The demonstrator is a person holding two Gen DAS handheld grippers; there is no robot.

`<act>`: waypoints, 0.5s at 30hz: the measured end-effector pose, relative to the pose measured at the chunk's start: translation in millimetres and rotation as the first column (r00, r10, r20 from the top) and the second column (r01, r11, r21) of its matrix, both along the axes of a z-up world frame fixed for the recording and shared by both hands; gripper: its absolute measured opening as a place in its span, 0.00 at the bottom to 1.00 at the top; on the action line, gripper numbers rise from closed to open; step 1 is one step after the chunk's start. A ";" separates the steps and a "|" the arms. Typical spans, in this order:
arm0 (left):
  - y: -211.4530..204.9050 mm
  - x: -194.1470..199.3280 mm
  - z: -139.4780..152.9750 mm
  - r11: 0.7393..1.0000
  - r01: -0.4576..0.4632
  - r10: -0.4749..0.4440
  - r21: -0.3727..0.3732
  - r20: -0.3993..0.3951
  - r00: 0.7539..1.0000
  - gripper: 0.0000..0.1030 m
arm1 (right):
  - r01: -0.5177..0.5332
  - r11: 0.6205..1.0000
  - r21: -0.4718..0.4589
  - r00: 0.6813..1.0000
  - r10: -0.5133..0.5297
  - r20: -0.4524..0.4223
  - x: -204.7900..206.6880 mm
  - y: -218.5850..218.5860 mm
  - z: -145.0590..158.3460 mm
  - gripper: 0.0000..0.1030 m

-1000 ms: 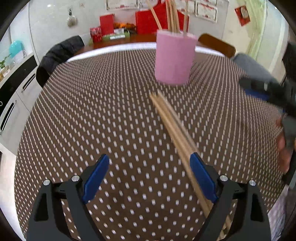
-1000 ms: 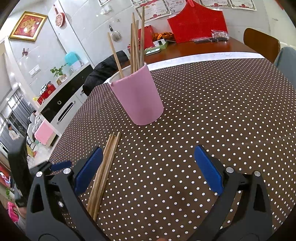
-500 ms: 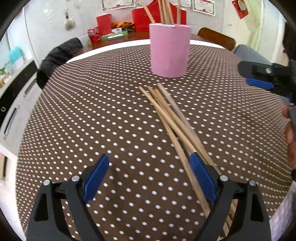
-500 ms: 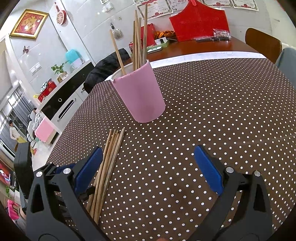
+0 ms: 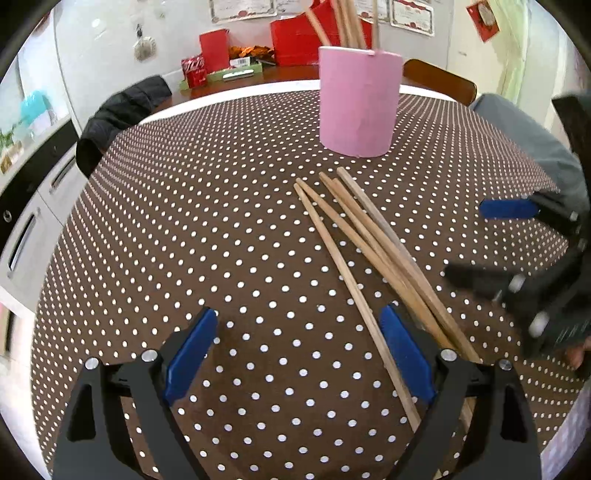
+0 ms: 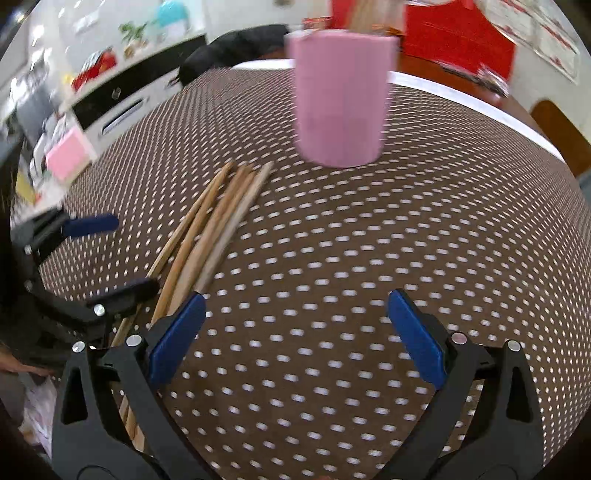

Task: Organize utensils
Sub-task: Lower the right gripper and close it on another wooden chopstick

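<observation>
While both claws stand open and empty over the dotted counter (image 5: 221, 206), loose chopsticks (image 5: 369, 240) lie beneath the left claw's (image 5: 299, 354) right finger, left of the right claw (image 6: 295, 339); pink holder (image 5: 358, 107) ahead.

Beyond your brown polka-dot tablecloth (image 5: 207, 206), a black jacket (image 5: 110, 118) drapes a chair. Red boxes (image 5: 214, 50) sit on the wooden table (image 5: 280, 72) against the white wall (image 5: 110, 44), where framed certificates (image 5: 412, 14) hang. A white-and-black cabinet (image 5: 33, 177) stands to your left.
</observation>
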State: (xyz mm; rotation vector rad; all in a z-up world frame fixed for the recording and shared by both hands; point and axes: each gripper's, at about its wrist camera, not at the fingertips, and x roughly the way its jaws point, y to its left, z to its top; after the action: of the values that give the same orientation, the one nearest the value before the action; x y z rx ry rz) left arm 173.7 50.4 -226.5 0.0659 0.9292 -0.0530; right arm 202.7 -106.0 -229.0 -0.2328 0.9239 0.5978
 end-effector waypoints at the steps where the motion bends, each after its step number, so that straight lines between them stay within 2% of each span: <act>1: 1.4 -1.1 -0.9 1.000 -0.017 0.017 0.013 0.005 1.000 0.86 | -0.009 1.000 -0.010 1.000 0.009 0.005 -1.6 4.9 -1.5 0.94; 5: 10.2 -1.1 -2.1 1.000 -0.030 0.030 -0.002 -0.002 1.000 0.86 | -0.002 1.000 -0.026 1.000 0.002 0.025 -1.1 12.0 -2.4 0.94; 10: 18.2 -7.5 -1.9 0.999 -0.037 0.037 0.030 0.007 0.999 0.86 | -0.028 0.999 -0.034 1.000 0.028 0.010 -0.5 22.1 -3.4 0.94; 12: 22.6 -8.1 -1.8 0.999 -0.044 0.044 0.023 0.004 0.999 0.86 | -0.043 0.996 -0.078 0.998 0.046 0.036 -5.3 31.2 -4.9 0.94; 15: 27.1 -10.2 -2.3 0.999 -0.047 0.047 0.004 -0.002 0.999 0.86 | -0.032 0.996 -0.079 0.999 0.034 0.026 -3.9 33.5 -4.6 0.94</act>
State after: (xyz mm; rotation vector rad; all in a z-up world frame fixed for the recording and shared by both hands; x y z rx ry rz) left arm 163.5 77.5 -228.9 0.0472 0.9329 -0.0073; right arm 198.9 -72.6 -233.6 -0.3265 0.9200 0.5877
